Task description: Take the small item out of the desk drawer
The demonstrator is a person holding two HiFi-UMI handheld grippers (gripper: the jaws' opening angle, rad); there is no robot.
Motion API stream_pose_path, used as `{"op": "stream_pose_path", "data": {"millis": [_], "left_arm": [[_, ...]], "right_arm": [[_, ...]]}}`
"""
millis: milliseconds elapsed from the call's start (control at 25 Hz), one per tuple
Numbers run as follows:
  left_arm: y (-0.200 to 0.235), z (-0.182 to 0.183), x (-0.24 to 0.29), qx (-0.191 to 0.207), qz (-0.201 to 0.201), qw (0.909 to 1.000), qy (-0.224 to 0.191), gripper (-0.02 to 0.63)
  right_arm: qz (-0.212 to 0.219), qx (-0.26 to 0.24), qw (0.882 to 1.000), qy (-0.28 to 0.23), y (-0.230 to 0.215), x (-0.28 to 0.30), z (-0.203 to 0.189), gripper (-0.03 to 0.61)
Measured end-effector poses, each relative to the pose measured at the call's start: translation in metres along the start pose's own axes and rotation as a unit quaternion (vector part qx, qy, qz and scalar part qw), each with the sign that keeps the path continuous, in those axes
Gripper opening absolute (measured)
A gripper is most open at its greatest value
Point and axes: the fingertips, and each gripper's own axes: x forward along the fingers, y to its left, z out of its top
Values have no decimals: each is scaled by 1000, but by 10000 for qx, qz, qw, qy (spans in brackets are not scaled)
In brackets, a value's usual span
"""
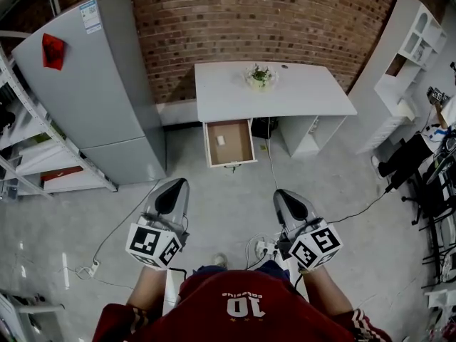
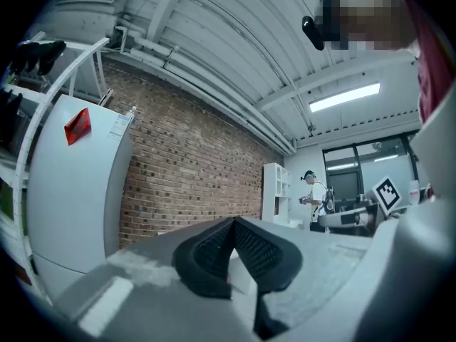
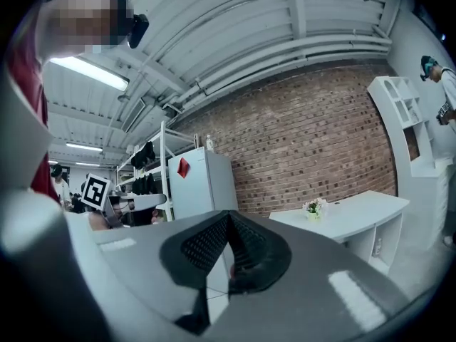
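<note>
Head view: a small white blocky item [image 1: 221, 140] is seen lying on the brown floor of the open white desk drawer [image 1: 209, 148], which juts from under the white desk [image 1: 299, 95]. The item is placed well ahead of both grippers, roughly midway between them. The left gripper [image 1: 175, 184] and right gripper [image 1: 284, 194] are held with jaws pressed together and nothing pinched. Neither is judged clearly nearer.

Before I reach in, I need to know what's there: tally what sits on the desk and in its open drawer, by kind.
Potted plant, on the desk top: 1
Small dark object, on the desk top: 1
Small white item, in the open drawer: 1
Total: 3
</note>
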Motion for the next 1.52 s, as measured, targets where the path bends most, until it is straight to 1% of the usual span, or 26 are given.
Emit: {"op": "stream_pose_path", "data": {"millis": [240,480,680,840,1000,1240,1400,1520], "left_arm": [[25,-7,22,-125,-5,9999,-29,-2],[30,-15,51,-182,-15,9998,-30,-2],[47,-20,78,-172,79,9998,-26,-2],[68,-22,109,-77,208,9998,3,-2],[90,-18,152,-7,278,9996,30,-2],[97,-8,203,95,326,9994,-35,-2],[97,-11,211,32,299,9995,-11,-2],[102,-9,210,67,338,9994,-17,-2]], "right_arm": [[34,-31,9999,118,-2,37,-5,2],[79,-65,9998,153,-25,63,-3,2],[162,-79,9997,164,-48,103,-5,2],[355,-69,9993,113,-68,144,-4,2],[537,14,9985,72,-94,187,3,2],[700,-79,9975,-7,-130,230,26,2],[666,-156,9977,30,-137,236,23,2],[719,-288,9968,174,-135,243,16,2]]}}
